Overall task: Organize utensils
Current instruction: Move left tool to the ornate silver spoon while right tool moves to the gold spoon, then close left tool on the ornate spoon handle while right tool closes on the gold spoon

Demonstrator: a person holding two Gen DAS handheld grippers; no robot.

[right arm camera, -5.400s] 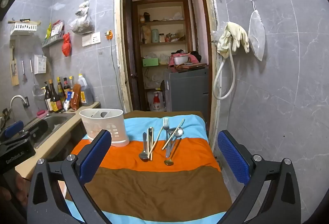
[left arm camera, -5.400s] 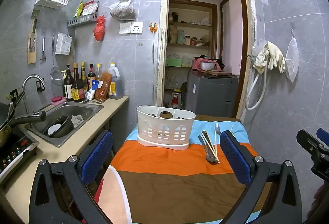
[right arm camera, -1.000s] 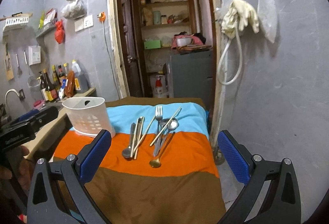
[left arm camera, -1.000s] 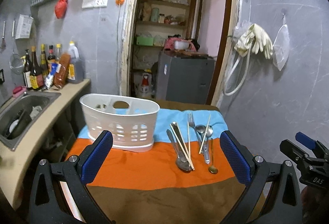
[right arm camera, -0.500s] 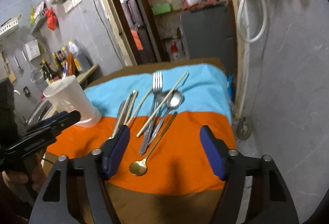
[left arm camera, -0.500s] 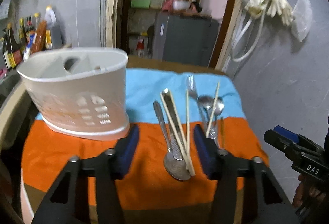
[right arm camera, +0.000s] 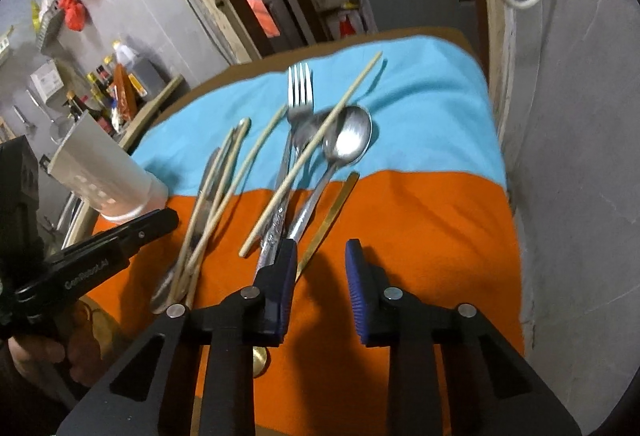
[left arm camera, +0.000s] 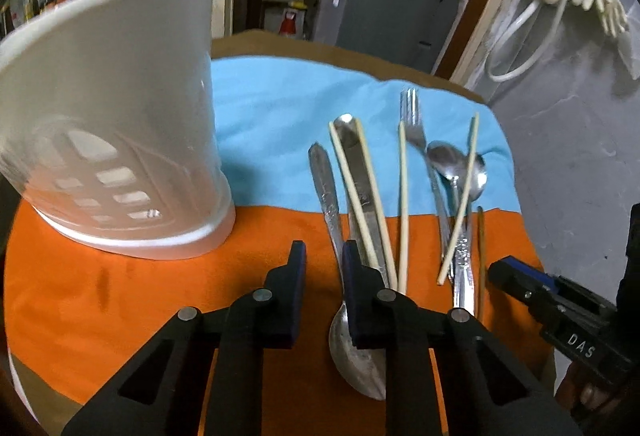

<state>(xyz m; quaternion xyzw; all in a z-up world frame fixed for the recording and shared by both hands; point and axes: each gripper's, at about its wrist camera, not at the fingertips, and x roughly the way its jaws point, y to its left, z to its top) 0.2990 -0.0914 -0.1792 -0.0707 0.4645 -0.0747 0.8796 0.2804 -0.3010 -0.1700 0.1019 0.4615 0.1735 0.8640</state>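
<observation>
Starting sort: all utensils [left arm camera: 404, 191] on cloth [left arm camera: 120, 292], caddy [left arm camera: 116, 155] unfilled as far as I see. Left gripper [left arm camera: 323, 268] and right gripper [right arm camera: 321, 264] jaws just been closing, narrow gap, clamping nothing.

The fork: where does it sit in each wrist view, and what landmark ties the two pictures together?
Left wrist: fork lies right of centre, tines on the blue stripe.
Right wrist: fork lies upper centre, tines on the blue stripe.
Shared landmark: the white utensil basket, left of the cutlery in both.
</observation>
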